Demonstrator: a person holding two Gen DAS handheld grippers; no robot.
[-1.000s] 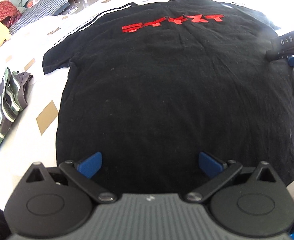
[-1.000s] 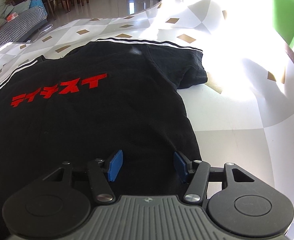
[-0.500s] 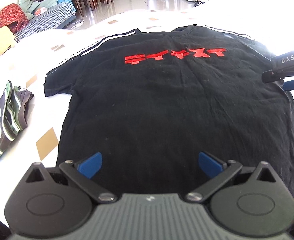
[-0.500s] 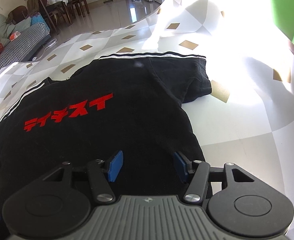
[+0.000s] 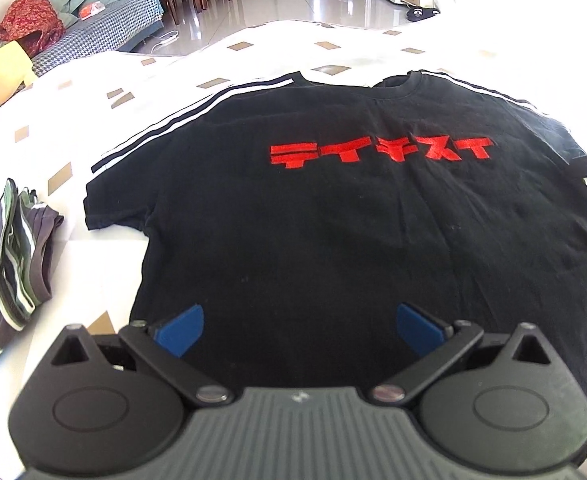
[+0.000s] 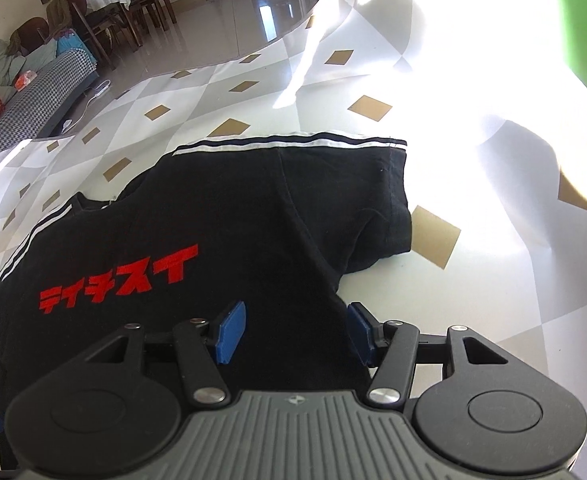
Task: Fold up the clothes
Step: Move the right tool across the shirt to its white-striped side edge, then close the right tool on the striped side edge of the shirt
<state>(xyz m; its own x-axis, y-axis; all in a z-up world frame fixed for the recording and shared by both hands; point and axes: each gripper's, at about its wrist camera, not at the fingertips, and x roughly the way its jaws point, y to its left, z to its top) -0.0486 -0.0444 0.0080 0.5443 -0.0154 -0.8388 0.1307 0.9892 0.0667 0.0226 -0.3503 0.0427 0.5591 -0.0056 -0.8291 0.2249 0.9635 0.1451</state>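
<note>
Table (image 5: 93,248) with a white cloth printed in grey and tan diamonds, smooth and glossy, sunlit on the right. Black t-shirt (image 5: 353,232) lies flat on it, front up, collar at the far side, hem near; matte cotton, soft wrinkles, red block lettering (image 5: 379,152) across the chest, white double stripes along shoulders and sleeves. Right sleeve (image 6: 357,208) spread out and slightly rumpled, left sleeve flat.

Change: both views have pulled back and up over the last second, so more shirt shows now — whole collar and left sleeve in the left view, full right sleeve in the right view. Shirt itself has not shifted. Likely reading: spreading is done and the grippers are backing off to line up the first fold; no fold made yet.

Folded striped garment (image 5: 9,268), green, white and dark, sits at the left edge, well apart from the shirt.

Left gripper (image 5: 299,322) jaws wide apart, nothing between the blue pads, hovering over the hem area. Right gripper (image 6: 293,332) about half spread, holding nothing, above the shirt's right side seam.
</note>
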